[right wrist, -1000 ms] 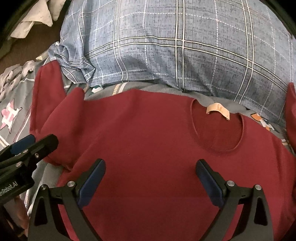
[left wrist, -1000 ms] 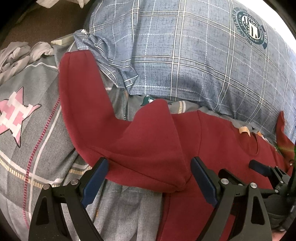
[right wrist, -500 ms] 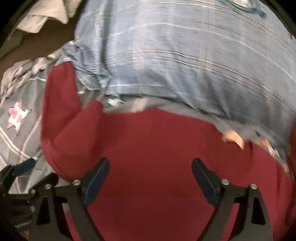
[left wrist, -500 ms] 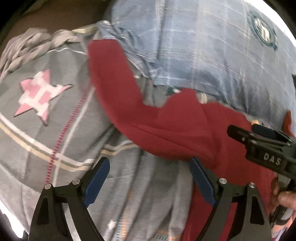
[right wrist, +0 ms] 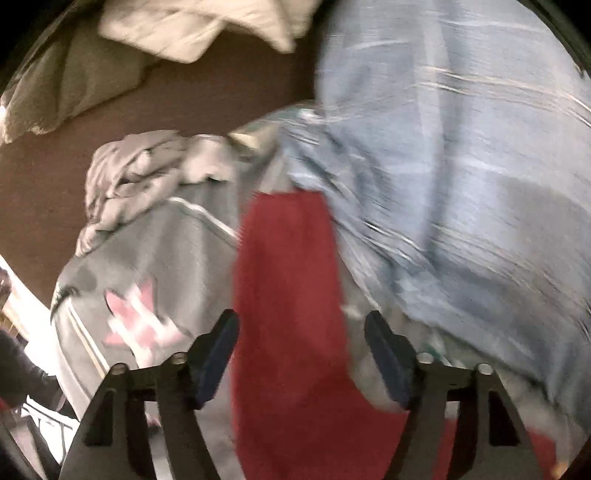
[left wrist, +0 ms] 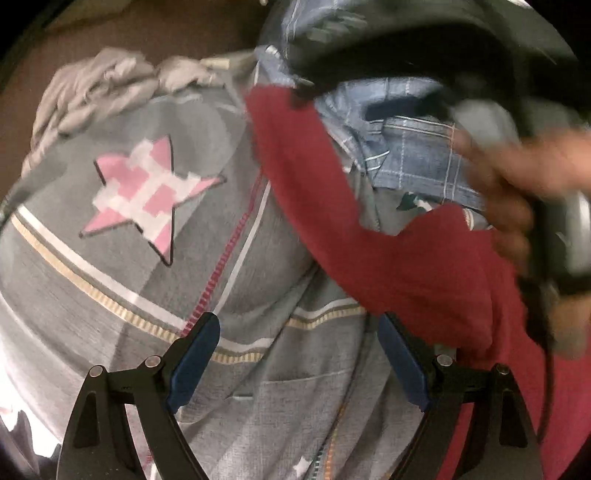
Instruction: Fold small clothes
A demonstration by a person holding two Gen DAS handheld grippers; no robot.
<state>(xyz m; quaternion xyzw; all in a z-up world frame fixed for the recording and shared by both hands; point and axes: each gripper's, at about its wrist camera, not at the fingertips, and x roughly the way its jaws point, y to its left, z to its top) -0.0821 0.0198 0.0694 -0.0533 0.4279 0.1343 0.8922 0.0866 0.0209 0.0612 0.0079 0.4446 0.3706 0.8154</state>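
Note:
A dark red long-sleeved top (left wrist: 424,269) lies on a grey patterned bedcover (left wrist: 110,288); its left sleeve (left wrist: 295,162) stretches up and away. My left gripper (left wrist: 299,365) is open and empty over the bedcover, just left of the top's folded edge. My right gripper (right wrist: 301,354) is open, its jaws either side of the red sleeve (right wrist: 284,295), above it. The right gripper's body and the hand holding it (left wrist: 517,184) cross the upper right of the left wrist view, blurred.
A blue checked pillow (right wrist: 461,166) lies right of the sleeve. A pink star patch (left wrist: 147,192) marks the bedcover. Crumpled grey cloth (right wrist: 136,173) lies at the bed's far edge, brown floor (right wrist: 221,81) and pale cloth (right wrist: 199,26) beyond.
Both grippers swung left. The left one left the top's folded edge for the bedcover. The right one moved from the top's chest out over the left sleeve.

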